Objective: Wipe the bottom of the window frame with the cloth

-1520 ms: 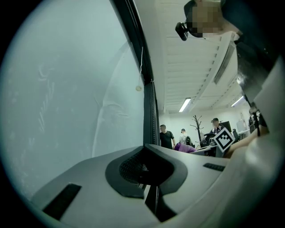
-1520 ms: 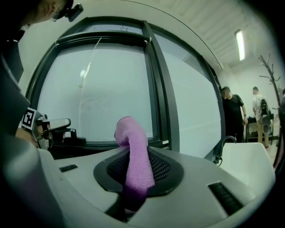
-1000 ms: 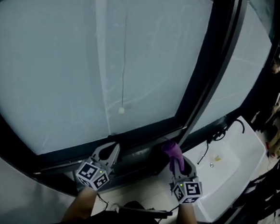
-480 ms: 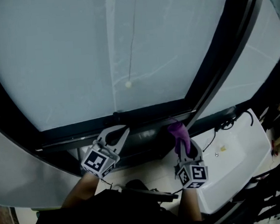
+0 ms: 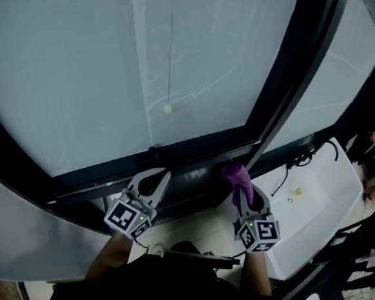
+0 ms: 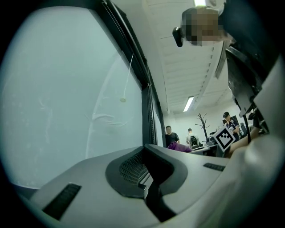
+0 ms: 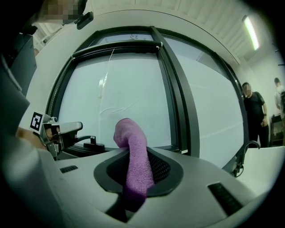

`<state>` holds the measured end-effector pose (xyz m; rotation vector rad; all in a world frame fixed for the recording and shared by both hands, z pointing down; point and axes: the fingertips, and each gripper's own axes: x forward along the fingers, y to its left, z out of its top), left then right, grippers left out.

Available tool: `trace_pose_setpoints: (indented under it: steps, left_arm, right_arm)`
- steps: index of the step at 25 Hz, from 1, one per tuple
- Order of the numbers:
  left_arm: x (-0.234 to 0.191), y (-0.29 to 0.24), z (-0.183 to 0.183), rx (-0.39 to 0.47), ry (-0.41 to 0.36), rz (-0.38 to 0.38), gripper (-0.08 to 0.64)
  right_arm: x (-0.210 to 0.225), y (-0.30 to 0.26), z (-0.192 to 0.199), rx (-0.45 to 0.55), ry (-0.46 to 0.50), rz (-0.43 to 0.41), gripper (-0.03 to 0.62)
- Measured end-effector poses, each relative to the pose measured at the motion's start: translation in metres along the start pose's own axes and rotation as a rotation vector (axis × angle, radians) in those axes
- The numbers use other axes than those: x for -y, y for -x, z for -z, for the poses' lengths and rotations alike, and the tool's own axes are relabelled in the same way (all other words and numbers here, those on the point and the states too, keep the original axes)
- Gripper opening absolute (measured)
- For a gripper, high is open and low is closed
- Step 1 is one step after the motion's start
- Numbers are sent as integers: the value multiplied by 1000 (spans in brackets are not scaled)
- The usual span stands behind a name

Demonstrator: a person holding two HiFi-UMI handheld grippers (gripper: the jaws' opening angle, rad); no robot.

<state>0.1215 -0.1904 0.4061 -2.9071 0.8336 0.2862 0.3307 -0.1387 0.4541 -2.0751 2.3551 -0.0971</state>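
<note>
1. The right gripper (image 5: 242,199) is clenched on a purple terry cloth (image 5: 235,174), which stands up out of its jaws in a limp roll.
2. The cloth's top end sits close to the black bottom rail of the window frame (image 5: 194,153), beside the slanting upright. I cannot tell whether it touches the rail.
3. The left gripper (image 5: 157,177) is closed on nothing, with its tips near the same rail, to the left of the cloth and apart from it.

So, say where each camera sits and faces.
Head view: on the head, steeply down at the window frame; left gripper, right gripper, forearms show.
Left gripper view: on that gripper, along its shut jaws, beside the glass.
Right gripper view: on that gripper, along jaws clamping the cloth, toward the glass.
All three show the cloth.
</note>
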Motion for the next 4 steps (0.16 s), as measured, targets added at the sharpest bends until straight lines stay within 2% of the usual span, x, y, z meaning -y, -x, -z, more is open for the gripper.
trace_pose_setpoints:
  steps: [4]
  left_arm:
    - [5,6,-2,-3,43,1,3]
  right_arm:
    - [-1,3,3,-19,17,-5,74]
